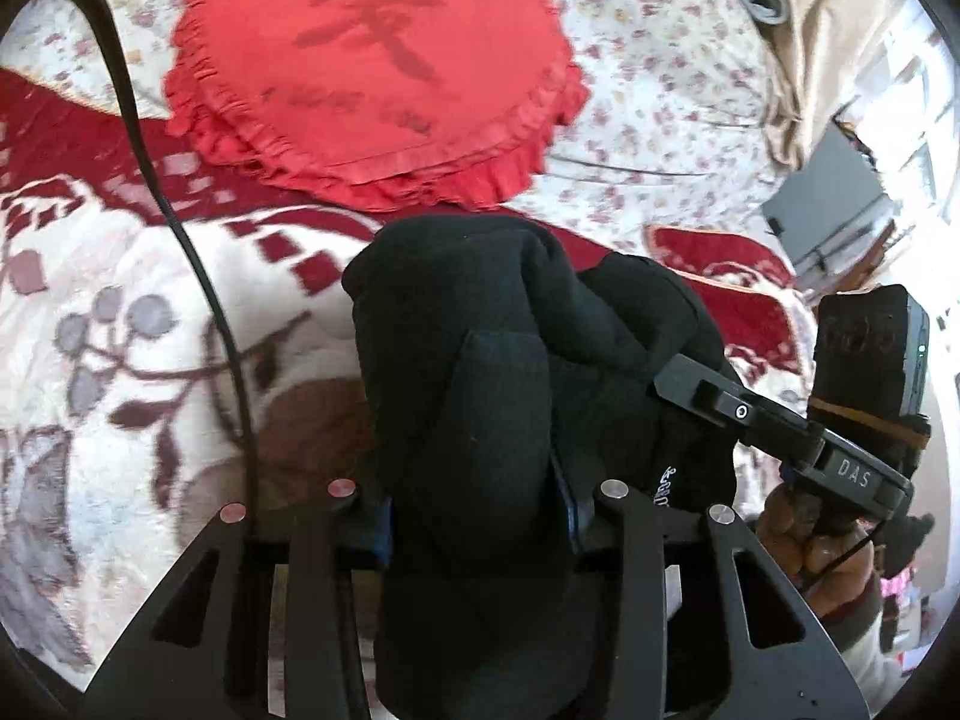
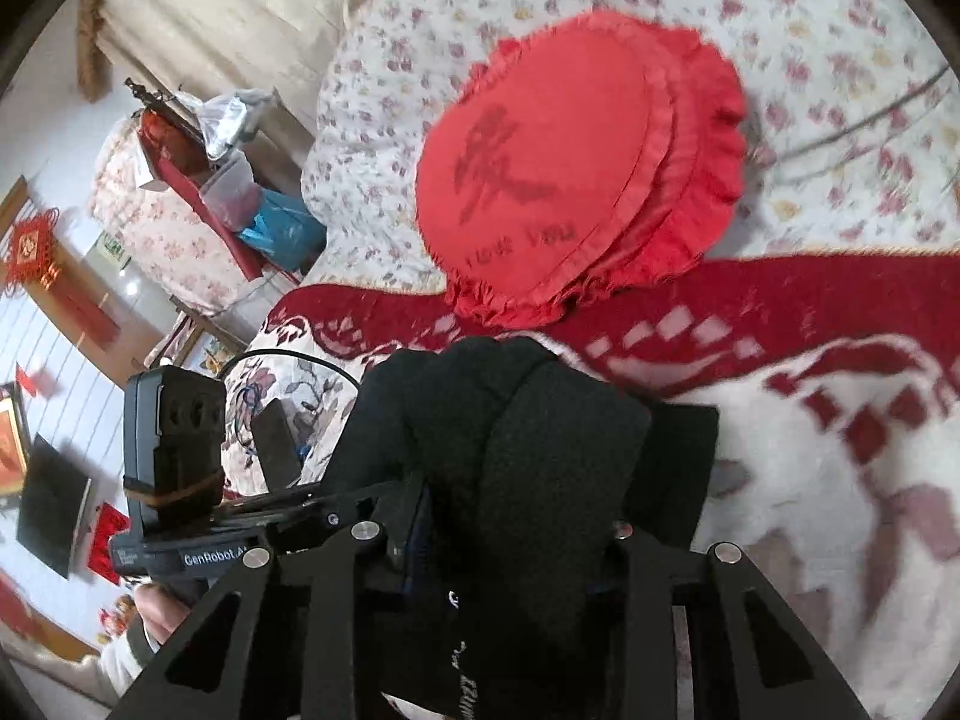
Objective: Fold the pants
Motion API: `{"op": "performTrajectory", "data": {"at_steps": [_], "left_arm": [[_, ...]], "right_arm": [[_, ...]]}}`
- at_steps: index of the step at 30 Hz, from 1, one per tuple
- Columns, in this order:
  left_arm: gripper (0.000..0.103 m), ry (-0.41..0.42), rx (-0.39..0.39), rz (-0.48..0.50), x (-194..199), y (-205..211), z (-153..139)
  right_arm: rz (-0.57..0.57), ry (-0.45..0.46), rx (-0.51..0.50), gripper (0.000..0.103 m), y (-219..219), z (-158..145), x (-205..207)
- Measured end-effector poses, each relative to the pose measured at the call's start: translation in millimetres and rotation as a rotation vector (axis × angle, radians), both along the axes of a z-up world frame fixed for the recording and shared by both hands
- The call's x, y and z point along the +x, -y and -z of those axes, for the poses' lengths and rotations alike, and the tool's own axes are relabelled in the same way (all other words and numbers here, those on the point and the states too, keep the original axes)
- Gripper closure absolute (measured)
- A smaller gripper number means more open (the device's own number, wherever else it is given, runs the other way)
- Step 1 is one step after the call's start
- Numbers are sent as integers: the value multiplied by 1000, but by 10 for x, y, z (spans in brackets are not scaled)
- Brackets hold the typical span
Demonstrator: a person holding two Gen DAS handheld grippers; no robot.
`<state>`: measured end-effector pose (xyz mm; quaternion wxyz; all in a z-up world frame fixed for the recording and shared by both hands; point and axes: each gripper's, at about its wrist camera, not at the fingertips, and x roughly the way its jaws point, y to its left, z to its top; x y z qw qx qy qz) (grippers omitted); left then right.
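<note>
The black pants (image 1: 480, 372) are bunched into a thick bundle held above the bed. My left gripper (image 1: 477, 480) is shut on the pants; the cloth fills the gap and hides the fingertips. My right gripper (image 2: 522, 516) is shut on the same pants (image 2: 540, 450) close beside it. The right gripper's body (image 1: 780, 420) reaches into the bundle from the right in the left wrist view. The left gripper's body (image 2: 252, 534) shows at the left in the right wrist view.
A red and white patterned blanket (image 1: 150, 330) covers the bed under the pants. A round red frilled cushion (image 1: 372, 72) lies behind, on a floral quilt (image 1: 660, 60). A black cable (image 1: 180, 228) runs over the blanket at left. Cluttered furniture (image 2: 198, 180) stands beyond the bed edge.
</note>
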<state>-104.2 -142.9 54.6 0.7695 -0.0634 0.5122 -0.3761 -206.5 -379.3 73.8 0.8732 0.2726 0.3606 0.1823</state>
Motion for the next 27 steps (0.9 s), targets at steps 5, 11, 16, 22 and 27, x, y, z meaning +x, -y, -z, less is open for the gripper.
{"op": "performTrajectory", "data": {"at_steps": [5, 11, 16, 22, 27], "left_arm": [[65, 34, 3, -66, 220, -347, -90], [50, -33, 111, -152, 480, -627, 263], [44, 68, 130, -202, 356, -776, 35], [42, 149, 150, -207, 277, -649, -141], [42, 144, 215, -218, 355, -443, 42]], "right_arm": [[-36, 7, 38, 68, -203, -10, 260], [53, -169, -283, 52, -284, 210, 326], [111, -114, -273, 52, -34, 18, 76], [-20, 0, -293, 52, -464, -218, 274], [-69, -34, -363, 52, -821, -8, 540]]}}
